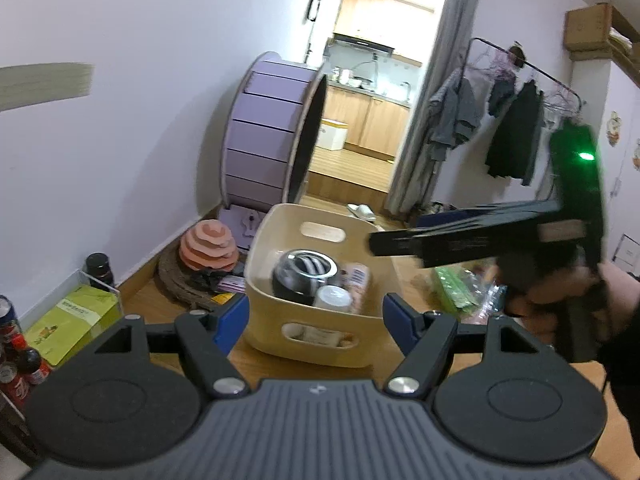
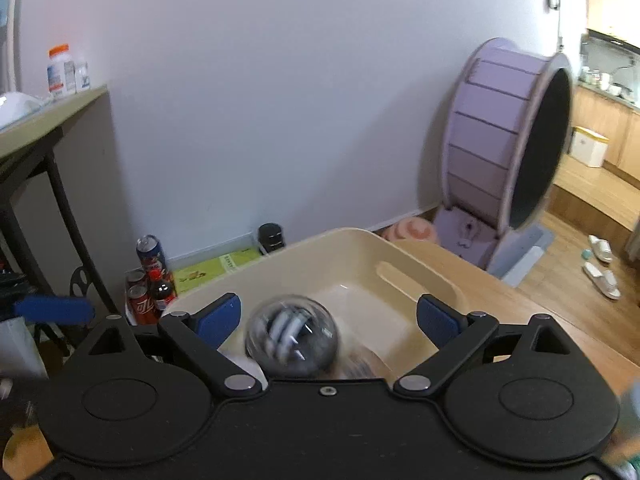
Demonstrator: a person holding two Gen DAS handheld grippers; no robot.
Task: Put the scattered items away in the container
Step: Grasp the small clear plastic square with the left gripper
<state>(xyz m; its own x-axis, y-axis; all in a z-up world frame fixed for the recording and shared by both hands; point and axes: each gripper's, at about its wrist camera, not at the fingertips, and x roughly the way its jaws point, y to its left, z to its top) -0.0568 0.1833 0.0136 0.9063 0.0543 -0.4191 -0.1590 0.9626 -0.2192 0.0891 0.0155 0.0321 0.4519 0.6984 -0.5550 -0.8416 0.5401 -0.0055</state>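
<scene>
A cream plastic bin [image 1: 276, 240] with slot handles stands on the wooden table. Inside lie a dark clear ball [image 1: 302, 276], a white-capped bottle [image 1: 333, 298] and a pale tube [image 1: 357, 276]. My left gripper [image 1: 316, 320] is open and empty, just in front of the bin's near wall. My right gripper [image 2: 330, 320] is open above the bin [image 2: 360, 248]; the blurred ball [image 2: 292, 334] sits between and below its fingers, not gripped. The right gripper also shows from the side in the left wrist view [image 1: 376, 242], over the bin's right rim.
A green packet [image 1: 456, 288] and other wrappers lie on the table right of the bin. On the floor at left are a green box [image 1: 72, 316], soda bottles and cans [image 2: 150, 280] and a dark jar [image 1: 98, 266]. A purple cat wheel [image 1: 272, 132] stands by the wall.
</scene>
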